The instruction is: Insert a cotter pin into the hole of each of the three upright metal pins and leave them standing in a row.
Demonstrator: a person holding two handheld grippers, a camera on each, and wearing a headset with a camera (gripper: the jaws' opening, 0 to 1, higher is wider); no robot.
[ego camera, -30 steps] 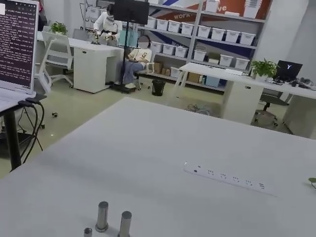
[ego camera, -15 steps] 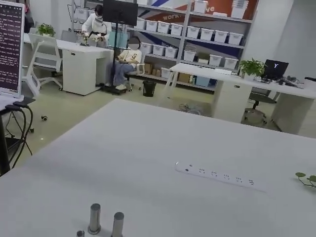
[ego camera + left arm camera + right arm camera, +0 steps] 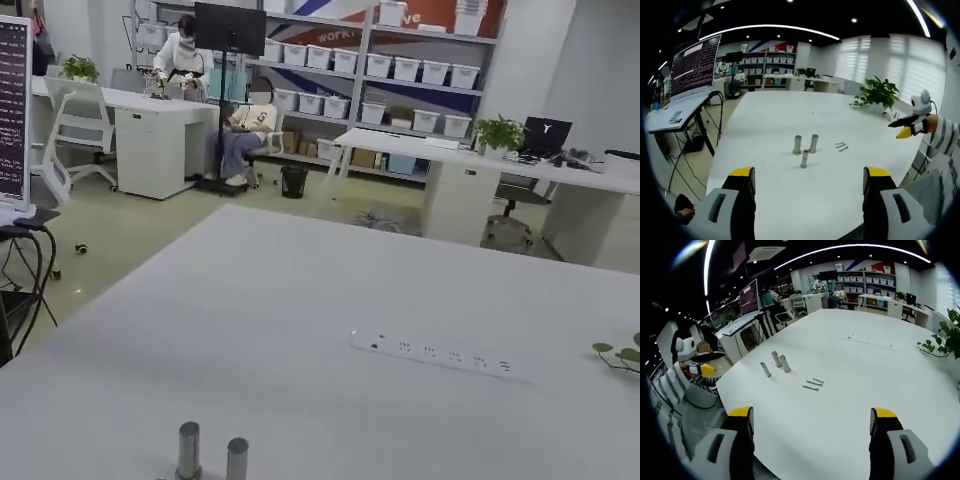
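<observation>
Three short upright metal pins point(image 3: 804, 150) stand close together on the white table point(image 3: 790, 200); two of them point(image 3: 188, 450) show at the bottom edge of the head view. Several thin cotter pins point(image 3: 841, 146) lie flat just right of them, and also point(image 3: 812, 384) in front of the pins point(image 3: 776, 360) in the right gripper view. My left gripper point(image 3: 807, 175) is open, well short of the pins, holding nothing. My right gripper point(image 3: 810, 415) is open too, back from the table edge and empty. Each gripper sees the other: right gripper point(image 3: 910, 131), left gripper point(image 3: 697, 367).
A white power strip point(image 3: 440, 356) lies farther back on the table. A potted plant point(image 3: 877, 92) stands at the far right side. A screen on a stand point(image 3: 695, 65) is off the left edge. People sit at desks point(image 3: 160, 110) across the room.
The head camera has swung, so the pins sit lower and further left in the picture. Nothing on the table has moved.
</observation>
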